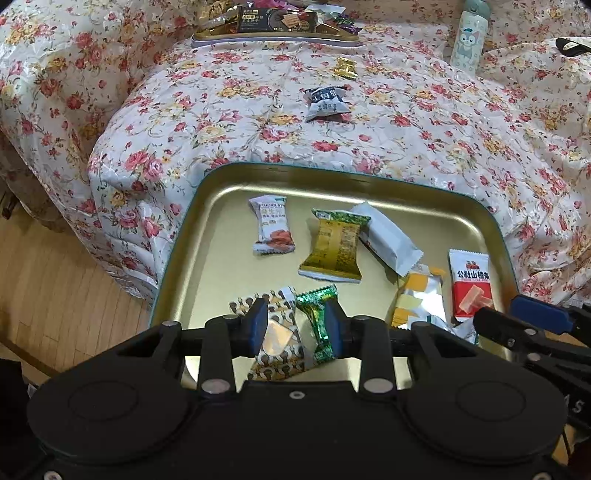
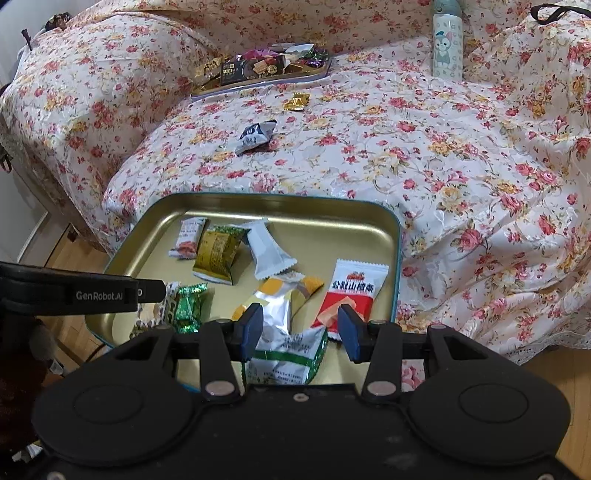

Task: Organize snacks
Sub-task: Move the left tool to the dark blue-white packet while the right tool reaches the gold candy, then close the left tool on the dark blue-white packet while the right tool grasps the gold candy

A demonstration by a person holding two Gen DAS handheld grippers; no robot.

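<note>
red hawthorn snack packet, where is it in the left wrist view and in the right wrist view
Left wrist view: the red hawthorn snack packet lies at the right side of the gold tray, near the right rim.
Right wrist view: the packet sits right of centre in the tray, just beyond the right gripper.
Shared landmark: the cartoon cat bottle stands upright at the top right in both.

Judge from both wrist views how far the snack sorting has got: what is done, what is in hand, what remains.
Done: several packets, including the red packet, lie in the near gold tray, and the far tray is heaped. In hand: nothing; the left tool and right tool hover open above the near tray. Left: the dark blue and white packet and gold candy on the floral cloth.
</note>
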